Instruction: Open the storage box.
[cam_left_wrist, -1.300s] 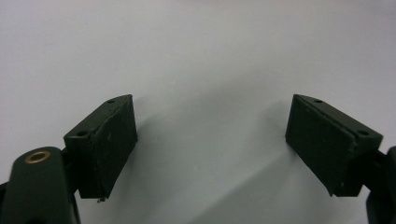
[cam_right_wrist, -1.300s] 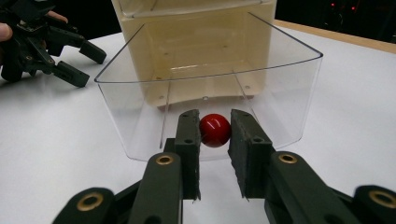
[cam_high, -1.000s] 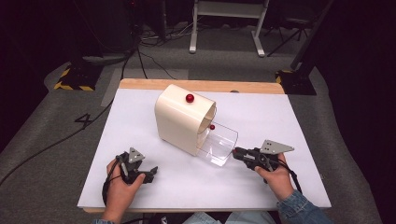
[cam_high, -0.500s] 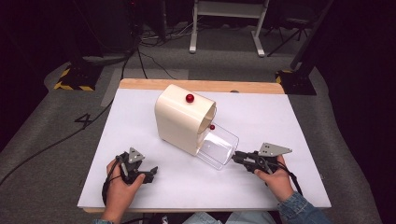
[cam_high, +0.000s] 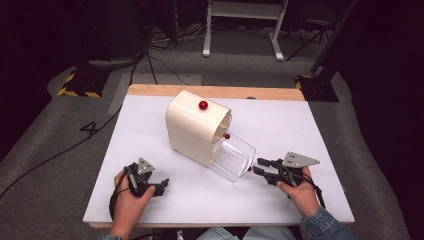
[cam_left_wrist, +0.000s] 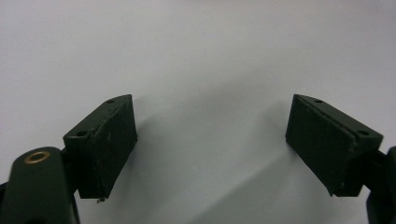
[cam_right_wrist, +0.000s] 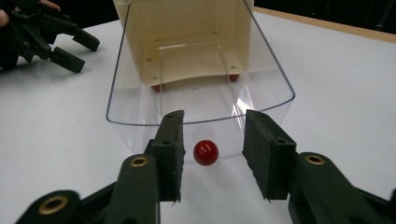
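jaws of the right gripper (cam_right_wrist: 212, 156) stand parted on either side of the small red round knob (cam_right_wrist: 206, 152) on the front of the clear plastic drawer (cam_right_wrist: 201, 70), not yet touching it; that drawer is pulled partway out of the cream rounded plastic box (cam_high: 197, 127), which sits near the middle of the white table (cam_high: 300, 125). a second red knob (cam_high: 203, 105) sits on top of the box. the left gripper (cam_high: 150, 186), on the table to the near left of the box, rests with its jaws wide apart and holding nothing. the knob is small and smooth, so a closing pinch that is off-centre would likely slip off it. with the left gripper away from the box, a push or pull on the knob might slide the whole box instead of moving the drawer.
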